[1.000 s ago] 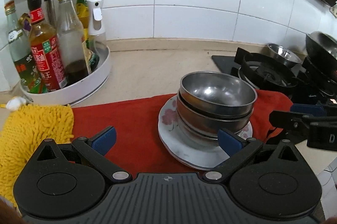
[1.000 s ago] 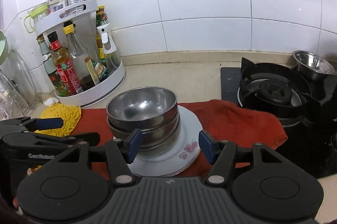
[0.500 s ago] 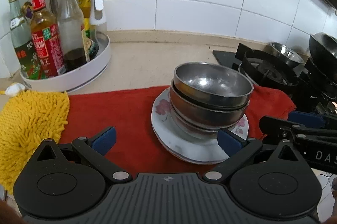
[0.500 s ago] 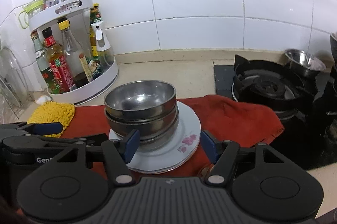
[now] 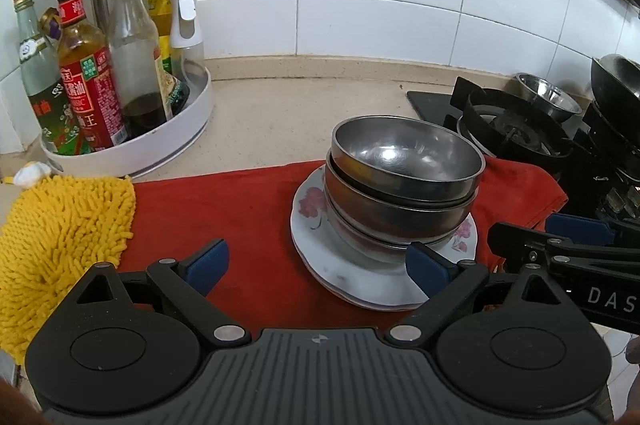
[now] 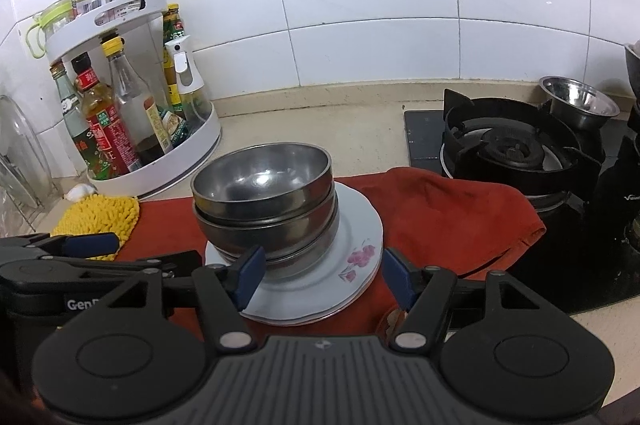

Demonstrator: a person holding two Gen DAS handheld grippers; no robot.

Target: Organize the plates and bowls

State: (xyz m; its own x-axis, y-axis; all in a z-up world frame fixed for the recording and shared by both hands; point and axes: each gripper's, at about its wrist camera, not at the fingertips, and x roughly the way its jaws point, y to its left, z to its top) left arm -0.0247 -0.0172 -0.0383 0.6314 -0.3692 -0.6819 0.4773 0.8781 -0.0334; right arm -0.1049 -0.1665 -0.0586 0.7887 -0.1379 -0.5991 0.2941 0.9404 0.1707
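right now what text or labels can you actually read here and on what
"DAS", cut off by the frame edge: side of the right gripper.
"GenR", cut off: side of the left gripper.
"王": red label of the sauce bottle; its other characters are blurred.
Packets on the rack: too small to read.

At twelve o'clock from our left gripper (image 5: 316,267), whose jaws have just been closing slightly with nothing between them, we see nested steel bowls (image 5: 404,181) on stacked floral plates (image 5: 360,281) atop a red cloth (image 5: 240,209), a yellow mop pad (image 5: 60,241) at nine.
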